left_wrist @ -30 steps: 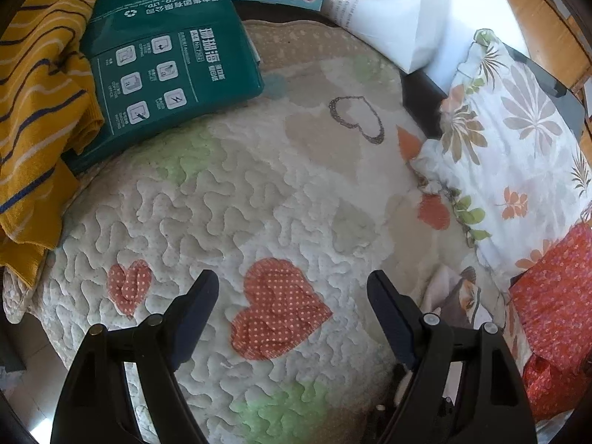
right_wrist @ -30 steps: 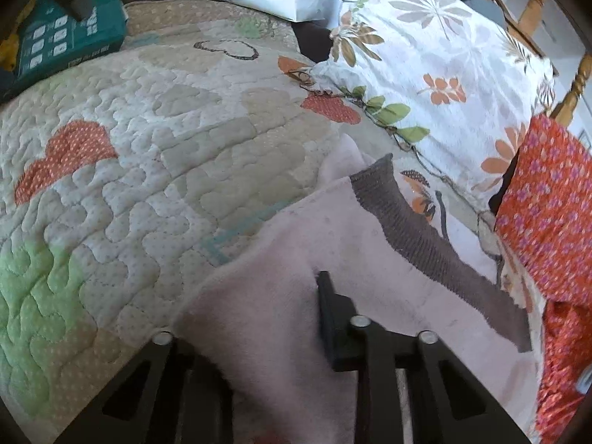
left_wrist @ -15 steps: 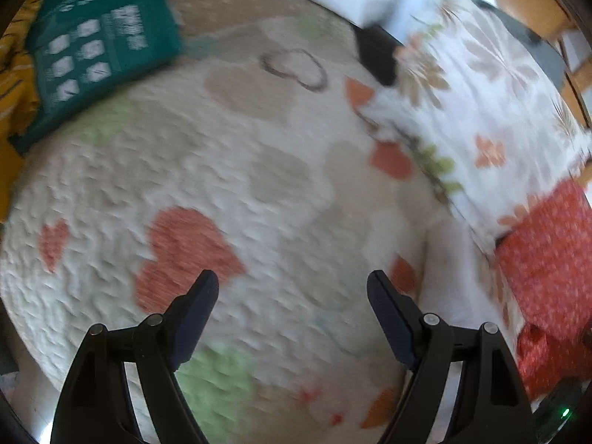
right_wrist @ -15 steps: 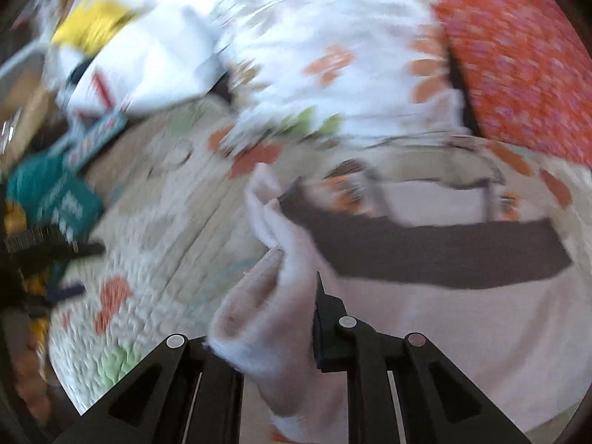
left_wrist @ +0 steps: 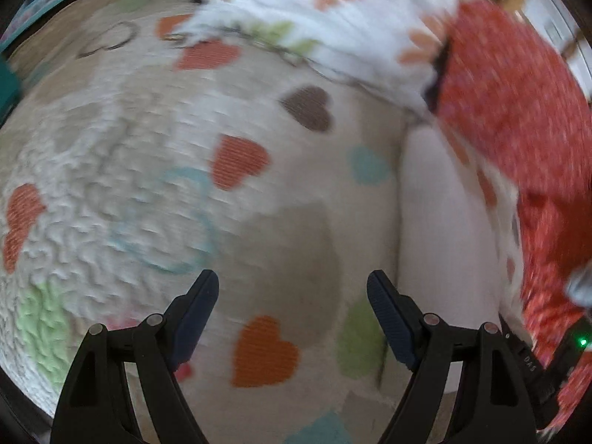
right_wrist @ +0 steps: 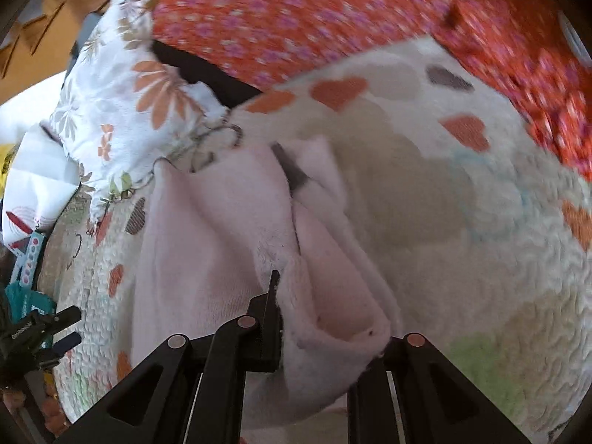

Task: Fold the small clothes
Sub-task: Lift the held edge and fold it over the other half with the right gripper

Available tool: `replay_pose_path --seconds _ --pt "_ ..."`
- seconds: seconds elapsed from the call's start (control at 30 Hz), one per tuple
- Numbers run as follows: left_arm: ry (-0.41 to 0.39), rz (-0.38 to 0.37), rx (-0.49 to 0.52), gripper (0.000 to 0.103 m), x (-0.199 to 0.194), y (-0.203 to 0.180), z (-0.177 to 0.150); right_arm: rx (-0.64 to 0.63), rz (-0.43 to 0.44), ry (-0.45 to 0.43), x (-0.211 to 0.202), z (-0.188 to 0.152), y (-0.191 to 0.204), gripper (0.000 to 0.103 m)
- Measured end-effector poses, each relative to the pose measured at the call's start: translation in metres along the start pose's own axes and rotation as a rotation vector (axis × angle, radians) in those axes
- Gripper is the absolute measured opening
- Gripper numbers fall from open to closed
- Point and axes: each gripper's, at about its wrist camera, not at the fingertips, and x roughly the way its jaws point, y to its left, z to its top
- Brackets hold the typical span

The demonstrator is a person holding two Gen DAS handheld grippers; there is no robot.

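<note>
A pale pink fleece garment [right_wrist: 207,259] with a dark brown band [right_wrist: 292,174] lies bunched on the heart-patterned quilt [right_wrist: 462,229]. My right gripper [right_wrist: 325,307] is shut on a folded edge of it, and the cloth hides the right finger. In the left wrist view my left gripper [left_wrist: 292,281] hangs open over the quilt [left_wrist: 148,155] with nothing between its fingers. Part of the pink garment [left_wrist: 444,222] lies just right of it. The right wrist view shows the left gripper [right_wrist: 72,327] at the far left edge, apart from the garment. Both views are blurred.
A white pillow with orange flowers [right_wrist: 122,85] and a red flowered cloth [right_wrist: 296,11] border the quilt at the back. The same pillow [left_wrist: 296,3] and red cloth [left_wrist: 518,103] also appear in the left wrist view. A white bag [right_wrist: 33,177] and a teal package [right_wrist: 26,299] lie at the left.
The right gripper has rolled and swung across the quilt, dragging the pink garment's edge over so the cloth bunches. The left gripper has slid right over the quilt towards the garment, still open.
</note>
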Motion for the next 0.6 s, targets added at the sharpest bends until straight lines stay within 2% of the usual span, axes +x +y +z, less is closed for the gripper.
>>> replay_pose_path --seconds 0.07,0.27,0.37,0.43,0.5,0.53,0.6 --pt "0.004 -0.014 0.036 0.081 0.006 -0.015 -0.004 -0.006 0.018 0.011 -0.002 -0.006 -0.005 0.012" --pt "-0.008 -0.038 0.186 0.081 0.019 -0.06 -0.014 -0.09 -0.014 0.035 -0.002 -0.021 -0.001 0.012" --pt "0.04 -0.008 0.254 0.082 0.038 -0.078 -0.022 -0.154 -0.043 0.053 0.003 -0.024 0.003 0.014" --pt "0.054 0.008 0.258 0.082 0.047 -0.081 -0.025 -0.132 -0.011 0.046 -0.001 -0.02 -0.001 0.015" --pt "0.065 -0.008 0.238 0.082 0.052 -0.08 -0.027 -0.054 0.071 -0.026 -0.02 -0.011 -0.012 0.019" --pt "0.074 -0.018 0.226 0.082 0.054 -0.079 -0.026 -0.04 0.077 -0.063 -0.028 -0.006 -0.014 0.021" --pt "0.081 -0.024 0.215 0.084 0.056 -0.078 -0.026 -0.061 0.031 -0.126 -0.036 0.006 -0.011 0.023"
